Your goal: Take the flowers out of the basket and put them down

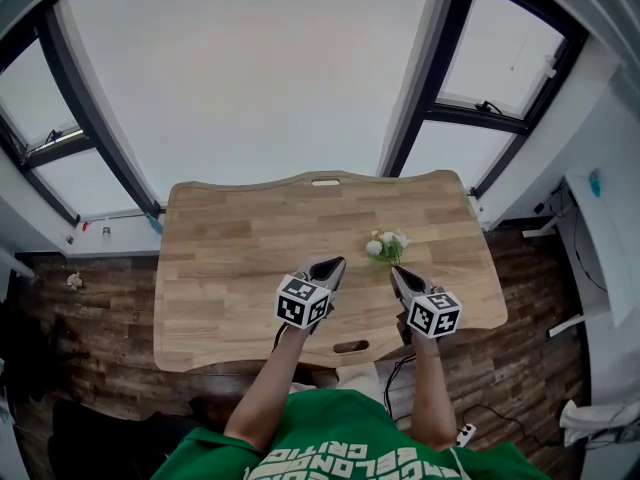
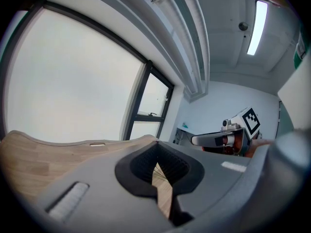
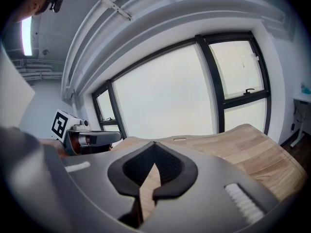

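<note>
With left gripper point(image 1: 333, 264) and right gripper point(image 1: 397, 272) pressed together empty, the flowers point(image 1: 387, 245) (just beside the right one) could be knocked aside if brushed.

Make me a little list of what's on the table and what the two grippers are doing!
surface: wooden table
on it: flowers, a small white bunch with green leaves, lying towards the right side
basket: none in view
left: left gripper shut, nothing between its jaws, over the table
right: right gripper shut, nothing between its jaws, just behind the flowers
</note>
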Demonstrator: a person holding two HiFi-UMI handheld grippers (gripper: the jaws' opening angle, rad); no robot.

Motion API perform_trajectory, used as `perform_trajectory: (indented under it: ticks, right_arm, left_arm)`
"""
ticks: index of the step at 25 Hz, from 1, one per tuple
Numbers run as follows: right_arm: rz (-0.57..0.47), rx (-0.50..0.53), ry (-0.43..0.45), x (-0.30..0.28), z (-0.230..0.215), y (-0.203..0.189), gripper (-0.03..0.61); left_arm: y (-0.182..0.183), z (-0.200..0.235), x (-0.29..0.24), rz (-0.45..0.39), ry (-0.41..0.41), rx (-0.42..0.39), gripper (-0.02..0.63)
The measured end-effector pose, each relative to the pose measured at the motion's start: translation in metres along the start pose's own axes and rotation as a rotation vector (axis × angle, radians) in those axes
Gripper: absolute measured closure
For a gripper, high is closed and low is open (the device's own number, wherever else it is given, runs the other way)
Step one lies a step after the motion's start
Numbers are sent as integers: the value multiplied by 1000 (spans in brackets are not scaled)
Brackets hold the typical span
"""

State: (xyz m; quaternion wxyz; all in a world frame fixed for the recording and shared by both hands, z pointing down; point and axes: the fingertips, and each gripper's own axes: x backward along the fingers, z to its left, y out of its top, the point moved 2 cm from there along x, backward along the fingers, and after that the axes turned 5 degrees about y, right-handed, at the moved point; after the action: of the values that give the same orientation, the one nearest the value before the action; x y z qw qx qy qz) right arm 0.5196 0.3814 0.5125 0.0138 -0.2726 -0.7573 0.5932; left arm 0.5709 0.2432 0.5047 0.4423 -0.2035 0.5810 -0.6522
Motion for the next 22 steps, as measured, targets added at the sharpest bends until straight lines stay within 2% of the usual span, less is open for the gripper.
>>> perform_trajectory:
  ticks: [22]
  right_arm:
    - [45,-1,-4,-1,-14,-14,572]
  left_arm:
    - [-3,0,-16,20,-6,11,598]
